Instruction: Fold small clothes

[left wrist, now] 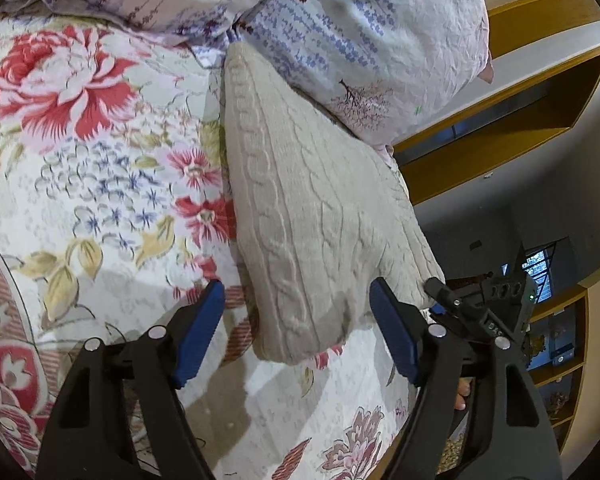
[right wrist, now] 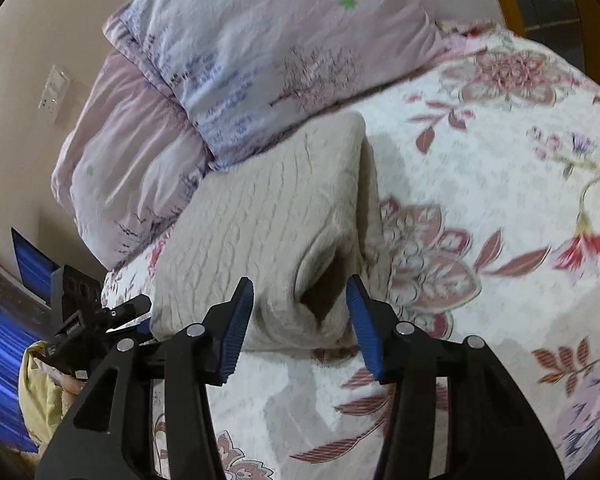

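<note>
A folded cream cable-knit sweater [left wrist: 300, 208] lies on the floral bedspread [left wrist: 100, 168], its far end against the pillows. It also shows in the right wrist view [right wrist: 268, 220] as a thick folded bundle. My left gripper [left wrist: 298, 300] is open, its blue pads on either side of the sweater's near corner, not closed on it. My right gripper [right wrist: 300, 300] is open, hovering just in front of the sweater's near folded edge. The other gripper's black body [left wrist: 484, 304] shows at the right edge of the left view.
Two lavender-print pillows [left wrist: 360, 32] are stacked behind the sweater, also seen in the right wrist view [right wrist: 240, 60]. Wooden shelving [left wrist: 520, 92] stands beyond the bed's edge. A wall switch [right wrist: 54, 92] and a laptop screen [right wrist: 32, 264] are at the left.
</note>
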`<state>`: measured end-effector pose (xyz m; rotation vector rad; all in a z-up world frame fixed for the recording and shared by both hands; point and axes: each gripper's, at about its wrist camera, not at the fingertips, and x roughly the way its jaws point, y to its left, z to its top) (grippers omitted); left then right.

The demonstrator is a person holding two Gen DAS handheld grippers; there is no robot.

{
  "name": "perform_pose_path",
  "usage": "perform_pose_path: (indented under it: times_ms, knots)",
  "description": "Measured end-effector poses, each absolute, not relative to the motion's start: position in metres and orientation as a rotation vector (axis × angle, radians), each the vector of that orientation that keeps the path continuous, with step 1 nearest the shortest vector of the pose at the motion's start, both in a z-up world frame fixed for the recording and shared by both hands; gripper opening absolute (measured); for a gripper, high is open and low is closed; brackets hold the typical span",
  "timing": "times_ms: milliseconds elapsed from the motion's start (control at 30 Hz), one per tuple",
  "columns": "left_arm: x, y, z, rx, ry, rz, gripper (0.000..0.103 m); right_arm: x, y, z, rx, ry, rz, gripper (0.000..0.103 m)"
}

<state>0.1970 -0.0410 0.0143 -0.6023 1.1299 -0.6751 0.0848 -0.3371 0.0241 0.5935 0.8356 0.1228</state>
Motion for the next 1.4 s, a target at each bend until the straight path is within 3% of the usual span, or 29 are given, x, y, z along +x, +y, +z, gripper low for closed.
perform_pose_path:
  times_ms: [67,100,133,167,267,400,633,733,800,833,900,933,967,1067,1300,1333,1400]
  knots:
    - [0.196,-0.043,0.011,-0.603,1.142,-0.681,0.065,0.085,-0.338,0.018,0.625,0.838,0.133,0.04]
    - [0.196,-0.044,0.01,-0.6,1.149,-0.689,0.055,0.086,-0.337,0.015,0.629,0.847,0.139,0.024]
    - [0.196,-0.046,0.009,-0.599,1.156,-0.704,0.049,0.087,-0.336,0.014,0.62,0.852,0.14,0.018]
    - [0.196,-0.049,0.008,-0.595,1.165,-0.728,0.037,0.086,-0.335,0.017,0.607,0.841,0.135,0.017]
    - [0.194,-0.049,0.013,-0.564,1.142,-0.736,0.029,0.075,-0.336,0.045,0.54,0.727,0.109,0.011]
    - [0.189,-0.046,0.017,-0.566,1.124,-0.76,0.026,0.065,-0.338,0.067,0.446,0.671,0.063,0.01]
    - [0.179,-0.042,0.001,-0.548,1.152,-0.754,0.023,0.068,-0.342,0.016,0.429,0.822,-0.035,0.01]
    - [0.18,-0.042,0.0,-0.538,1.158,-0.754,0.027,0.068,-0.343,0.017,0.443,0.83,-0.023,0.012]
    - [0.18,-0.043,0.005,-0.526,1.153,-0.749,0.038,0.07,-0.345,0.02,0.463,0.843,-0.006,0.014]
    - [0.182,-0.045,0.008,-0.52,1.149,-0.747,0.043,0.07,-0.35,0.024,0.492,0.841,0.007,0.025]
    - [0.185,-0.043,0.014,-0.516,1.126,-0.735,0.068,0.071,-0.359,0.031,0.55,0.817,0.016,0.046]
    - [0.187,-0.041,0.017,-0.518,1.112,-0.725,0.072,0.075,-0.366,0.037,0.588,0.787,0.018,0.053]
    - [0.19,-0.04,0.02,-0.521,1.099,-0.712,0.076,0.078,-0.371,0.041,0.616,0.771,0.023,0.054]
    - [0.204,-0.037,0.023,-0.554,1.087,-0.678,0.082,0.102,-0.387,0.042,0.723,0.76,0.047,0.054]
    - [0.235,-0.045,0.017,-0.578,1.111,-0.607,0.083,0.162,-0.398,0.017,0.828,0.848,0.04,0.051]
    - [0.238,-0.047,0.015,-0.575,1.113,-0.604,0.083,0.17,-0.395,0.012,0.82,0.87,0.041,0.035]
    - [0.242,-0.052,0.012,-0.565,1.118,-0.597,0.083,0.178,-0.385,0.011,0.77,0.877,0.064,0.013]
